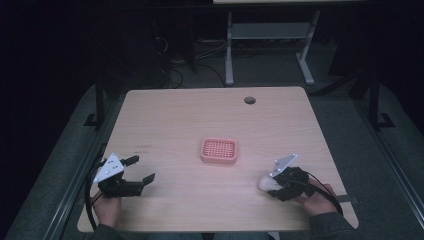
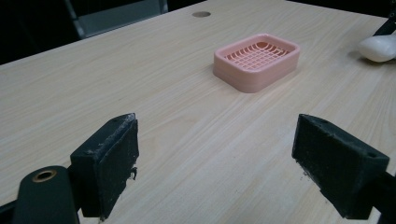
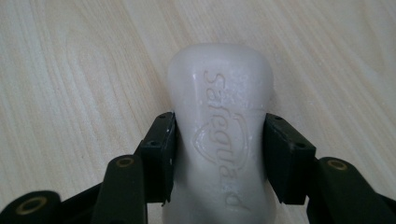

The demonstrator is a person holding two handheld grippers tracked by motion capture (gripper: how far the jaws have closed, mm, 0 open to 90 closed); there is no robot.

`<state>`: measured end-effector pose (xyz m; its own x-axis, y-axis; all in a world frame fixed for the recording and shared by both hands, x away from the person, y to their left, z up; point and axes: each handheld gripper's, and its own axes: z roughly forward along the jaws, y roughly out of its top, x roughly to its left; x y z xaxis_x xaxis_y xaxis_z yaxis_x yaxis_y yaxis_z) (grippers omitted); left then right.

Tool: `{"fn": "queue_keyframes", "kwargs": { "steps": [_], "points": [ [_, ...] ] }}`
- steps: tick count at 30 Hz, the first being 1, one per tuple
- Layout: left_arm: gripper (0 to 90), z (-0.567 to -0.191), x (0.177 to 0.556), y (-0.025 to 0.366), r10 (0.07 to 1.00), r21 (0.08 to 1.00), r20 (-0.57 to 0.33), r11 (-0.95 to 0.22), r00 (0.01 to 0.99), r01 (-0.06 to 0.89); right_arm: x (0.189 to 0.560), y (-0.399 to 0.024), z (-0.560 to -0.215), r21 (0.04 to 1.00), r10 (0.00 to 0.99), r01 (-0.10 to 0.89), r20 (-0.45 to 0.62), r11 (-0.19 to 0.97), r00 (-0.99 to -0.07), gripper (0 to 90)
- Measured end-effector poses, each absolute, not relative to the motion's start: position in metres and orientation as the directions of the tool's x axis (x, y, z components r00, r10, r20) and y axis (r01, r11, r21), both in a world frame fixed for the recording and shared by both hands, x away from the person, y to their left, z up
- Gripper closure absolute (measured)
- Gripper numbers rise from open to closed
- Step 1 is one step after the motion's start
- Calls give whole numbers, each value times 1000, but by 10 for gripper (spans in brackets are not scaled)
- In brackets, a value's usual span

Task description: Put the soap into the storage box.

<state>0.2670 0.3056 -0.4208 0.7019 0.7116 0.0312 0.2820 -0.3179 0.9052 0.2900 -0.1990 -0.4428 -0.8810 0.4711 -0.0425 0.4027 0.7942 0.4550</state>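
Leftmost, the left claw (image 1: 141, 169) sits low over the wooden desk (image 1: 175, 115) near its front left corner, jaws spread wide with nothing between them, held by the person's left hand (image 1: 107, 209). Ahead of it and toward the right, well apart, a pink soap dish (image 1: 218, 151) with a grid floor rests flat near the desk's middle; it holds nothing. Further right, the right claw (image 1: 269, 184) is at the front right, in the right hand (image 1: 315, 200). Its jaws pinch a white bar of soap (image 3: 219, 135) across the narrow waist, pads pressed to both sides. The bar is embossed "Safeguard" and lies against the desk, its far end projecting beyond the claw.
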Motion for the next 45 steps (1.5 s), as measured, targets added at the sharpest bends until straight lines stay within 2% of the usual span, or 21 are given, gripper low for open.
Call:
{"fn": "queue_keyframes", "kwargs": {
  "steps": [26, 45],
  "points": [
    [141, -421, 267, 307, 717, 906, 21, -308, 697, 290, 289, -195, -424, 491, 441, 352, -75, 797, -894, 483],
    [141, -421, 266, 309, 721, 905, 25, -310, 693, 290, 313, -170, -402, 473, 383, 294, -101, 830, -918, 484]
  ]
}}
